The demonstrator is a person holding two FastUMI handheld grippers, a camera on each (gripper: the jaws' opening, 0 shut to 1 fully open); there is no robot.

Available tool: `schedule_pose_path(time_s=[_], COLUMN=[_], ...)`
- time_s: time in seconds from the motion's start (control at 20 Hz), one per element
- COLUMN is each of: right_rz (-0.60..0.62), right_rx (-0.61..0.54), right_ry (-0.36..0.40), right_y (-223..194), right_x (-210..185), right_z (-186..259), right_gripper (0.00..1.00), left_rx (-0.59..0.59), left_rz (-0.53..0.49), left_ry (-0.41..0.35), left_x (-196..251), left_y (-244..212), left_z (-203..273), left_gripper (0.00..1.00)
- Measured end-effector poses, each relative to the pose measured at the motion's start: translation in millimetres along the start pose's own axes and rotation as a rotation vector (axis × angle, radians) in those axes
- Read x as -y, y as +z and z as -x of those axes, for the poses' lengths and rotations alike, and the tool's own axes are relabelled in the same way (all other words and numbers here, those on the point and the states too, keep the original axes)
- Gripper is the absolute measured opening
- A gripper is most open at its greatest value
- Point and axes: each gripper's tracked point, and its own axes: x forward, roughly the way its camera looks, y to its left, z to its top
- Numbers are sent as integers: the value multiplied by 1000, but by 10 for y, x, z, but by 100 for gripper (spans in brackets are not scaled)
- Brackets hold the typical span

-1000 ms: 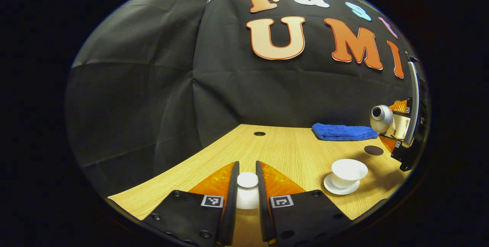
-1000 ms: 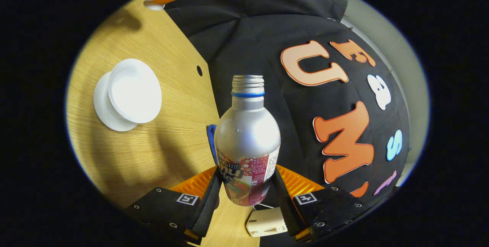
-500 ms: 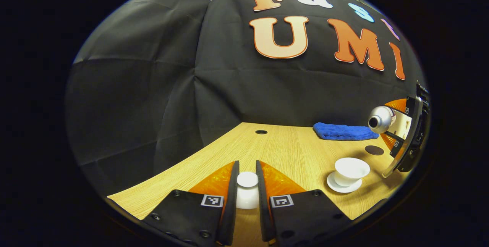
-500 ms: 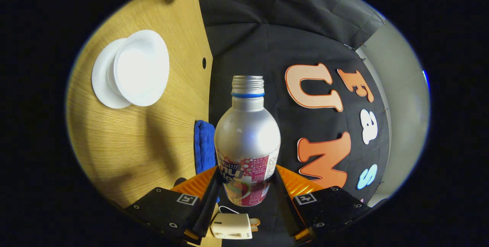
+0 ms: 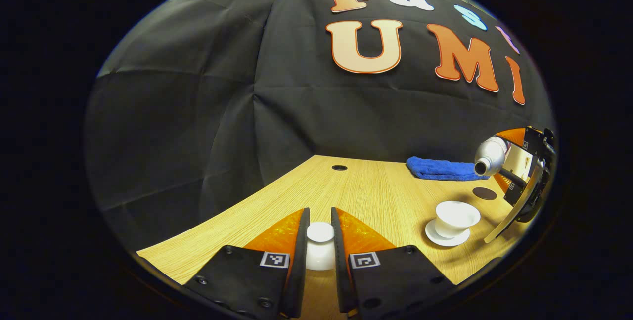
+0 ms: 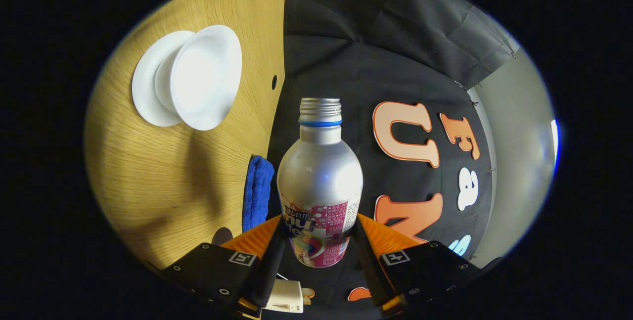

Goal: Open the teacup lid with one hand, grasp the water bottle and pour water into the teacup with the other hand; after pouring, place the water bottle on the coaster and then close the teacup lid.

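Observation:
My left gripper [image 5: 320, 241] is shut on the white teacup lid [image 5: 320, 248], held just above the wooden table [image 5: 366, 196]. At the right of the left gripper view the lidless white teacup [image 5: 457, 216] stands on its saucer [image 5: 446, 239]. Above it the right gripper [image 5: 524, 171] holds the silver water bottle [image 5: 489, 154] tilted, mouth pointing down-left toward the cup. In the right gripper view my right gripper [image 6: 316, 255] is shut on the open-necked water bottle [image 6: 320, 181], with the teacup [image 6: 203, 76] up left. The dark round coaster [image 5: 484, 193] lies behind the cup.
A folded blue cloth [image 5: 442, 169] lies at the back of the table near the wall; it appears as the blue cloth [image 6: 257, 191] in the right gripper view. A small cable hole [image 5: 339, 167] sits in the tabletop. A white device [image 6: 287, 297] shows below the bottle.
The right gripper has rolled the bottle further over, so its mouth now points down toward the teacup. The left gripper with the lid has stayed almost still.

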Motion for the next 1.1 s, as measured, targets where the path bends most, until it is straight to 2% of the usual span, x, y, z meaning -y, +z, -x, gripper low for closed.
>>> schedule_pose_path(time_s=[0.3, 1.1], right_rz=[72, 200], right_rx=[14, 52], right_ry=[-66, -140], right_y=[-29, 5], right_x=[149, 293], right_z=[-37, -62], right_gripper=[76, 76], left_rx=[6, 21], left_rz=[-4, -13], left_ry=[1, 2], left_x=[-22, -50], left_y=[6, 60], left_z=[8, 47], left_gripper=[31, 31])
